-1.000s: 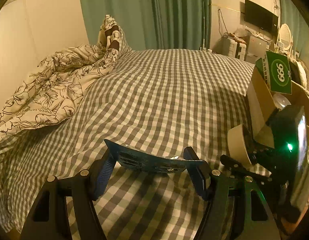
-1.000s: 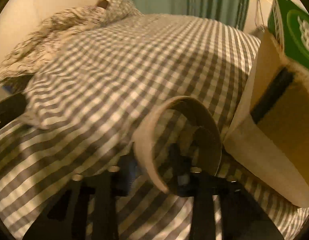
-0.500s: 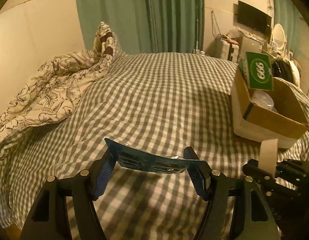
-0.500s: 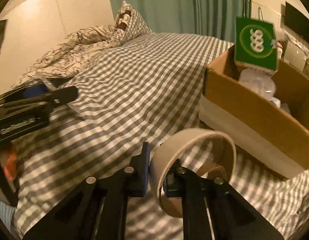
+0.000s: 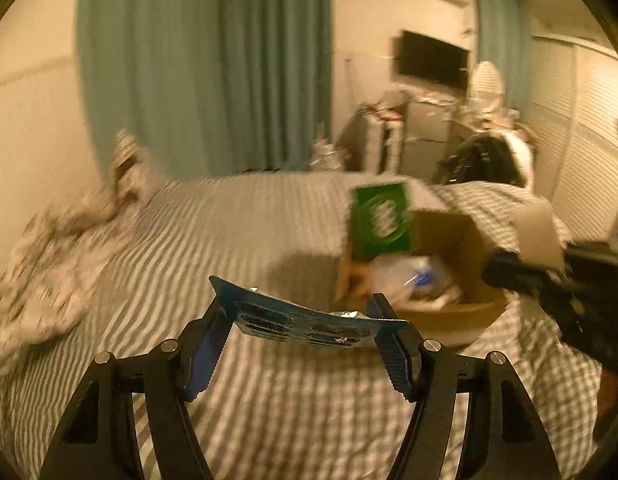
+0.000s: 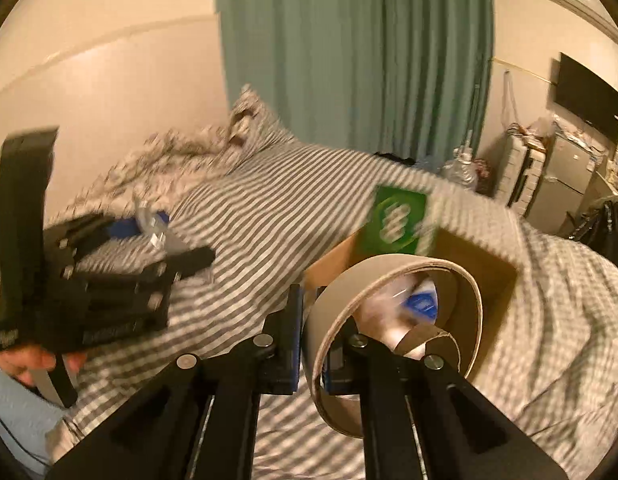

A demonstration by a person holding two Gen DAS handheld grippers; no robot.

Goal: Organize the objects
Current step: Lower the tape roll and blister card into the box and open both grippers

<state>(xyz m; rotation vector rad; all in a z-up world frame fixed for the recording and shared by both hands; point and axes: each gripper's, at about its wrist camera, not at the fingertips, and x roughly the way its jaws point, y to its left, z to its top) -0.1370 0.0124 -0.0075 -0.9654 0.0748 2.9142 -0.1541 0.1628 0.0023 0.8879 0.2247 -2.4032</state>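
Hand-held gripper [image 6: 311, 350] pinching tape roll [image 6: 393, 344], cardboard box [image 6: 489, 276] behind

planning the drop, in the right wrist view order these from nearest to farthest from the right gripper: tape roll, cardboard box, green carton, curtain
1. Tape roll: its wall pinched in the right gripper.
2. Cardboard box: just beyond the roll, on the bed, ahead and right.
3. Green carton: standing at the box's far left corner.
4. Curtain: at the wall beyond the bed.
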